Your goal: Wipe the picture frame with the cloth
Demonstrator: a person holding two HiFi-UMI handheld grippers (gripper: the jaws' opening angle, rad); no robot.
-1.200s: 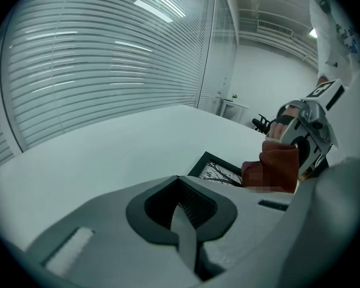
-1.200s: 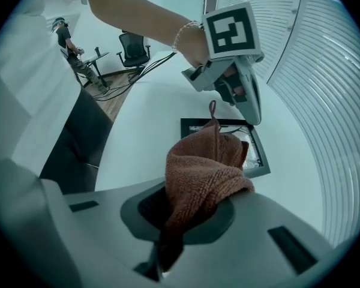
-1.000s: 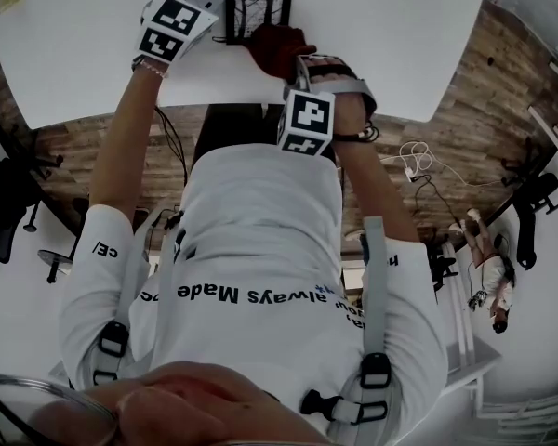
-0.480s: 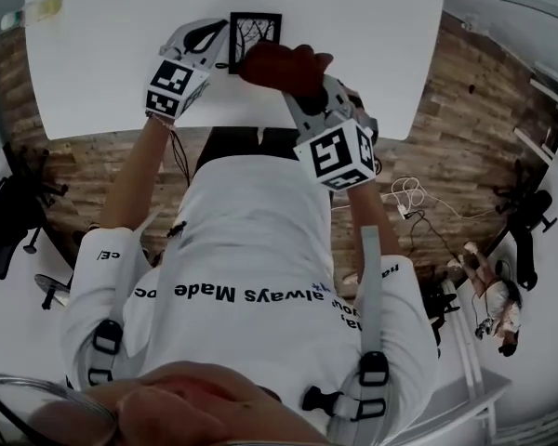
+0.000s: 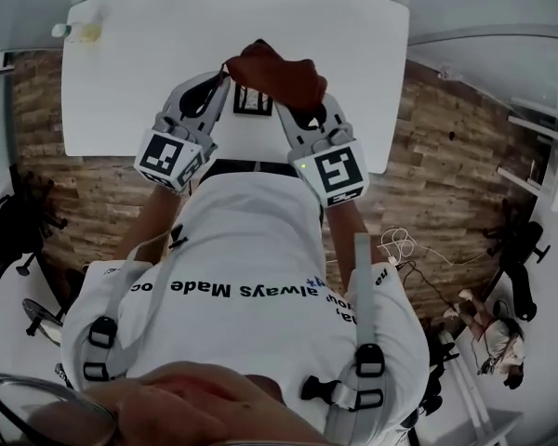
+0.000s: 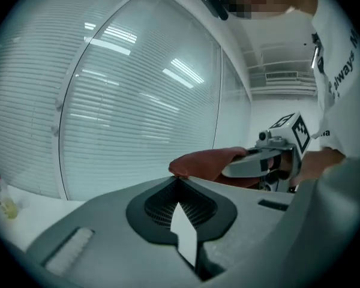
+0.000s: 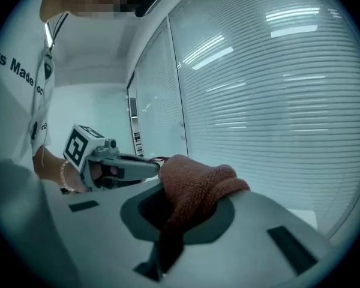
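Note:
The small black picture frame [image 5: 253, 101] lies on the white table [image 5: 149, 54], partly hidden under the raised grippers. My right gripper [image 5: 294, 111] is shut on a dark red cloth [image 5: 276, 71], which bunches out of its jaws [image 7: 195, 182] above the frame. The left gripper [image 5: 225, 71] points at the cloth from the left, its tips almost touching it. Its jaws [image 6: 180, 183] meet at the tip with only a thin white sliver showing between them. Both grippers point level, toward the window blinds. Each shows in the other's view: the right gripper [image 6: 261, 164] and the left gripper [image 7: 129, 168].
A small bottle [image 5: 63, 31] and a yellowish thing [image 5: 93, 32] stand at the table's far left corner. Glass walls with blinds [image 7: 276, 101] lie beyond the table. Black chairs [image 5: 9, 221], cables [image 5: 400, 244] and another person [image 5: 502, 356] are on the wooden floor.
Both grippers have risen off the table and come together. The cloth has lifted off the frame. The head camera has pulled back, so more of the table shows.

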